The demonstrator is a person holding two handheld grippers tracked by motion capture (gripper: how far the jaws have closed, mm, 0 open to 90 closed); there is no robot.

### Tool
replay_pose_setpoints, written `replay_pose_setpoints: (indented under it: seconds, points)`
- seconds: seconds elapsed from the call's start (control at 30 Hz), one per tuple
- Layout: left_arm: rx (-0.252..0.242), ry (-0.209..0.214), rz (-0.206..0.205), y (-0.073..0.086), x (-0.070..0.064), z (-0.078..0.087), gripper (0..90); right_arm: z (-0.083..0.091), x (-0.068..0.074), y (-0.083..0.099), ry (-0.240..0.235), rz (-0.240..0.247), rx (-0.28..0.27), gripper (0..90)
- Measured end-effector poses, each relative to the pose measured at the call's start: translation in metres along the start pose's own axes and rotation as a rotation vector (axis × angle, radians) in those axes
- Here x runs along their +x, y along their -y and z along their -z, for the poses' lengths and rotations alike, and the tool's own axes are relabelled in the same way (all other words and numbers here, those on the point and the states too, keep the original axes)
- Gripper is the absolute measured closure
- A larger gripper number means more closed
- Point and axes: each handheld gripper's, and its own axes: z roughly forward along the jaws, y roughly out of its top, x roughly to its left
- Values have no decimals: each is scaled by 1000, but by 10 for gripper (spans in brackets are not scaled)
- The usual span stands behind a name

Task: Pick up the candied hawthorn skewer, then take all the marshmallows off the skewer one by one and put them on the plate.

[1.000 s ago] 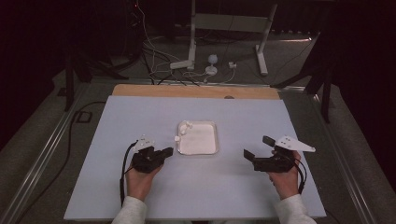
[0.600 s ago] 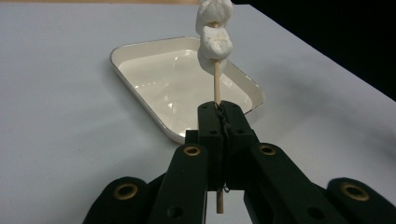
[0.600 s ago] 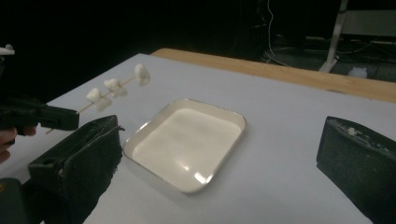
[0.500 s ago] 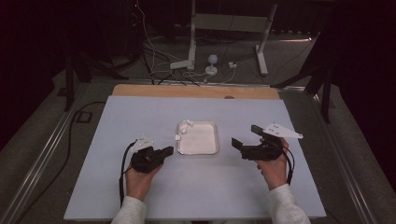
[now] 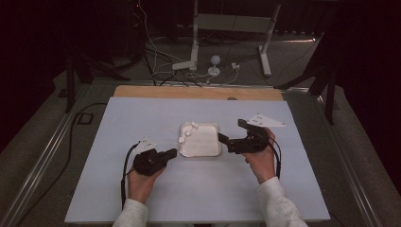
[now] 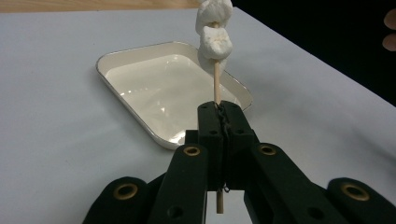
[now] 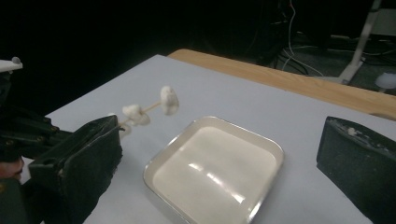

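Now right hand-held gripper (image 5: 226,140) nearer the tray (image 5: 200,147), jaws wide, empty; left hand-held gripper (image 5: 171,153) clamping marshmallow skewer (image 6: 215,79).

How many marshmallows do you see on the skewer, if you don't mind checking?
3, strung along the skewer over the tray: one at the tip, one midway, and a partly hidden one behind the right gripper's jaw.

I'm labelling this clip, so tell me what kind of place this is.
Probably a lab or recording studio, not a kitchen: a white-topped table stands among dark drapes, loose cables run over the floor, and metal stand legs rise behind.
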Motion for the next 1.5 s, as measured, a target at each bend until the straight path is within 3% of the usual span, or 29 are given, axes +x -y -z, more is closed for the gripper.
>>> replay_pose_setpoints:
  seconds: [0.17, 0.6, 0.93, 1.07, 1.17, 1.2, 1.33, 1.4, 1.43, 1.47, 1.5]
  points:
    - [-11, 9, -8, -1, -2, 1, 895, -14, 6, -8, -13, 19, 26, 0]
    - [-20, 13, -27, -2, -2, 3, 895, -42, 15, -18, -41, 4, 56, 0]
    - [-29, 13, -33, -3, -3, 4, 895, -56, 15, -23, -70, -61, 70, 0]
    - [-29, 17, -38, -3, -4, 3, 895, -64, 15, -22, -86, -86, 115, 11]
    - [-31, 21, -42, -3, -5, 3, 895, -72, 16, -21, -121, -149, 160, 111]
    - [-33, 23, -46, -3, -6, 3, 895, -72, 16, -21, -121, -149, 160, 111]
    - [-39, 36, -54, -3, -7, 3, 895, -79, 16, -18, -129, -212, 185, 317]
    - [-42, 42, -61, -3, -8, 3, 895, -83, 12, -16, -167, -283, 199, 499]
    - [-40, 42, -63, -3, -8, 3, 895, -83, 12, -16, -167, -283, 199, 499]
    - [-40, 42, -64, -2, -8, 2, 895, -84, 11, -16, -215, -320, 206, 625]
    - [-39, 46, -69, -2, -8, 2, 895, -84, 11, -16, -215, -320, 206, 625]
